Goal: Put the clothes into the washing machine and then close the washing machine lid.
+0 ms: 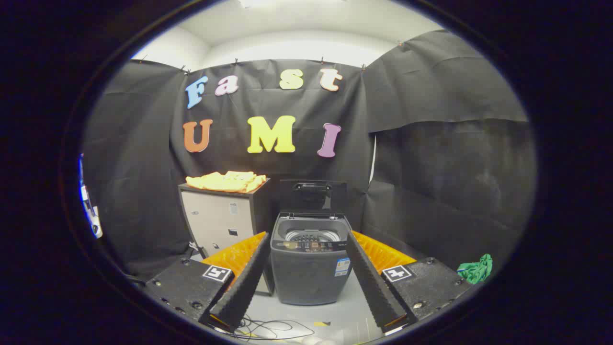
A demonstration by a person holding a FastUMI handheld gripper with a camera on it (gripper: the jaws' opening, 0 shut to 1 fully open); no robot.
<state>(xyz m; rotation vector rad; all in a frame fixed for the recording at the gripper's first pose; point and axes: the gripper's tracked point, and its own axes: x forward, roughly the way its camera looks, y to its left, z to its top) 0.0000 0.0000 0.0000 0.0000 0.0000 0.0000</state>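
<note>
A dark grey top-loading washing machine (310, 261) stands on the floor straight ahead, between my two fingers and beyond their tips. Its lid (312, 195) is raised upright at the back, and the drum (311, 235) looks empty. A pile of orange-yellow clothes (226, 181) lies on top of a grey cabinet (221, 220) just left of the machine. My gripper (307, 241) is open, its black ribbed fingers (246, 278) spread wide with nothing between them, well short of the machine.
A green cloth (475, 270) lies to the right beside the right finger's base. Loose cables (268, 328) trail on the pale floor below the fingers. Black cloth walls close the booth behind and on both sides.
</note>
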